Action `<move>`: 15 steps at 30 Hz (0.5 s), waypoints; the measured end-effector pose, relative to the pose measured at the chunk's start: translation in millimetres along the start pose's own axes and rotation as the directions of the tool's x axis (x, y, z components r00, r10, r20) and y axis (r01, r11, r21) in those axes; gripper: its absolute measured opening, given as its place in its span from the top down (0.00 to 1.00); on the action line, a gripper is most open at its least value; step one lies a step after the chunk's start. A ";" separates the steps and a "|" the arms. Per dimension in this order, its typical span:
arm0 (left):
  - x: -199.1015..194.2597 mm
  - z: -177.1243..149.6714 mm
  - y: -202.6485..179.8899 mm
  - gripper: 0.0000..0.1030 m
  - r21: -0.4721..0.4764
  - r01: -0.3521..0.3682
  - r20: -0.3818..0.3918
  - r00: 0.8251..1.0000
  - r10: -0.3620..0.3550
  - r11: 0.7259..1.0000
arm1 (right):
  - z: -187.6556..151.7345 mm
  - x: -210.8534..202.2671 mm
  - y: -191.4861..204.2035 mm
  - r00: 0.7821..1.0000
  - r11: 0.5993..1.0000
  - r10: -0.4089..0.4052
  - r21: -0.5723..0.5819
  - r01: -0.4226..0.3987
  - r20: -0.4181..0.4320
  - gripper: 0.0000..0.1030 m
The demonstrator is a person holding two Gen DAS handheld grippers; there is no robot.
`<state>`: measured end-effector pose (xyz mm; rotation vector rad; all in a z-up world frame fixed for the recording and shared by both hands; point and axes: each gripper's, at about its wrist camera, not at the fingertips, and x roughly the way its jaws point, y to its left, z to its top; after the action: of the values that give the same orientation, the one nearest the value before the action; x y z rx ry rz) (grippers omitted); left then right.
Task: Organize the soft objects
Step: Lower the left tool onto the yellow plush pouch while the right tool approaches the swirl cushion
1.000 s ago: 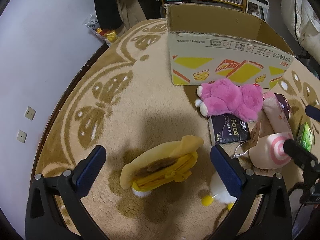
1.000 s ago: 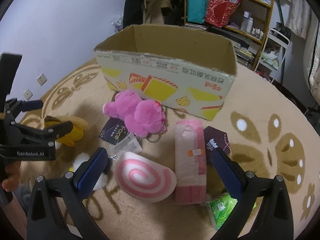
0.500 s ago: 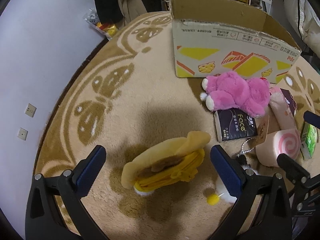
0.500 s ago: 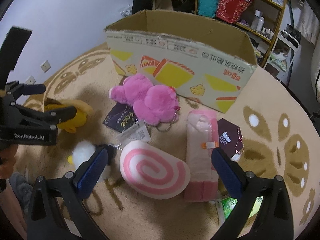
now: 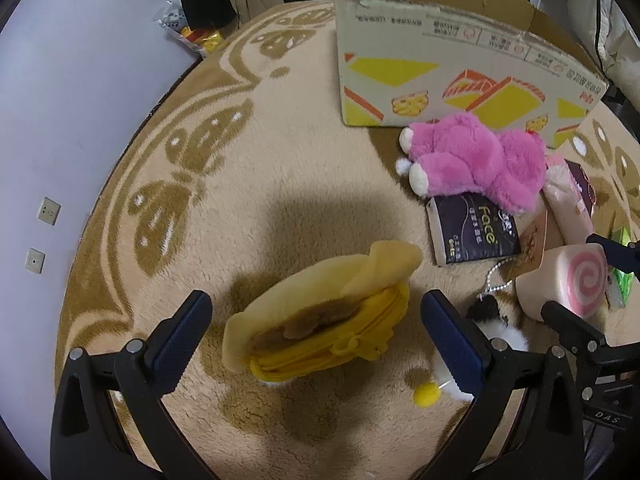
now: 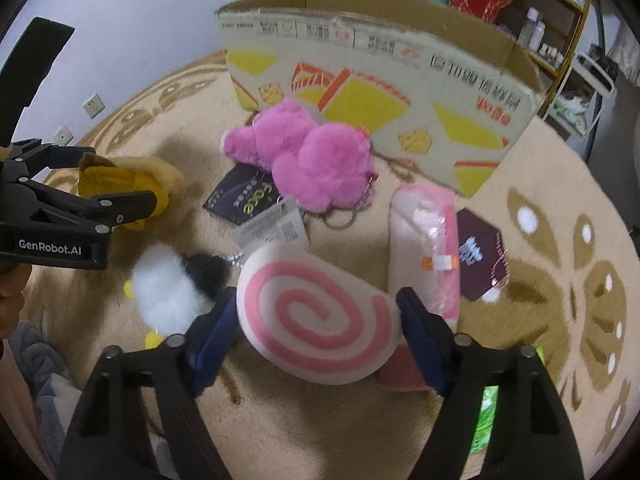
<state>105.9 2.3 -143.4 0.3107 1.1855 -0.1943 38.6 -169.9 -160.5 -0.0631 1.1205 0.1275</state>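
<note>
On the beige rug, a yellow plush pouch (image 5: 320, 320) lies between the blue pads of my left gripper (image 5: 316, 304), which is open and clear of it on both sides. My right gripper (image 6: 316, 300) is closing around a pink swirl cushion (image 6: 316, 312), and its pads touch the cushion's two sides. That cushion (image 5: 568, 280) also shows in the left wrist view, between the right gripper's fingers. Behind them lie a pink plush bear (image 6: 312, 160) and an open cardboard box (image 6: 380, 60).
A dark tissue pack (image 6: 240, 196), a pink wrapped roll (image 6: 428, 240), a maroon packet (image 6: 480, 256), a white and black fluffy toy (image 6: 168, 292) and a green pack (image 6: 486, 412) lie around the cushion. Shelves (image 6: 520, 0) stand behind the box, and a wall runs along the left.
My right gripper has come down over the swirl cushion and its jaws have narrowed onto it. The left gripper has stayed over the yellow pouch, still open.
</note>
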 end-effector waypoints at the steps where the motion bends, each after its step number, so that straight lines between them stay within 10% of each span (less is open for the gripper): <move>1: 0.3 -0.2 -1.0 0.00 0.005 -0.004 0.001 1.000 0.004 1.000 | -0.9 0.4 0.5 1.000 1.000 -0.004 -0.004 0.004 0.000 0.22; 15: 12.5 -2.9 -7.0 0.00 0.054 -0.066 -0.025 0.997 0.068 0.996 | 0.0 0.3 2.3 1.000 1.000 -0.017 -0.020 0.018 0.014 0.33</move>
<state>105.7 -3.1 -156.9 0.4003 1.1957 -0.1640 38.4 -167.6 -160.8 -0.0900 1.1050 0.1234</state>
